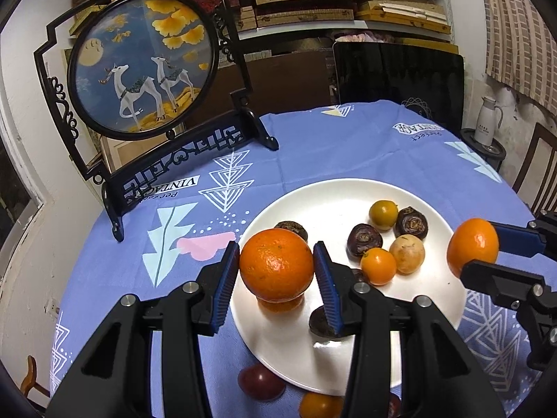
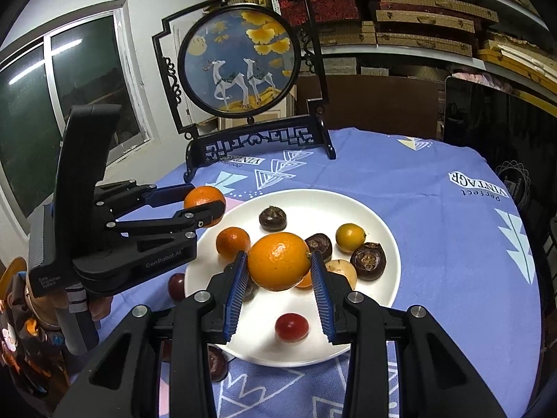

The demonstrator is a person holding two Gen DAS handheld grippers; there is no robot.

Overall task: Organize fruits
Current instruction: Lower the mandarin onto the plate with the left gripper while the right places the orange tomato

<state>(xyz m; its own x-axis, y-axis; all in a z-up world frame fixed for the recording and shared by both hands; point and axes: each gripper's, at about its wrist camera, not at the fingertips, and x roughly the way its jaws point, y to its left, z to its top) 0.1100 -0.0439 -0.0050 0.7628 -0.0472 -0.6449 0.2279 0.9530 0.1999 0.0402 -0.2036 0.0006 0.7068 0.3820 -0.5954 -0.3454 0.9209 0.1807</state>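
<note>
My left gripper (image 1: 276,271) is shut on an orange (image 1: 276,264) and holds it above the left part of the white plate (image 1: 330,195). It also shows in the right wrist view (image 2: 203,207). My right gripper (image 2: 279,268) is shut on another orange (image 2: 278,261) above the plate (image 2: 383,230); it shows in the left wrist view (image 1: 473,249). On the plate lie small oranges (image 1: 378,265), a yellow-green fruit (image 1: 383,215), dark water chestnuts (image 1: 364,240), a pale fruit (image 1: 407,253) and a red grape (image 2: 291,327).
A framed deer screen (image 1: 142,66) stands at the table's back left. A red fruit (image 1: 259,381) and a small orange (image 1: 320,405) lie on the blue cloth (image 1: 348,146) by the plate's near edge. A dark chair back (image 1: 400,76) is behind the table.
</note>
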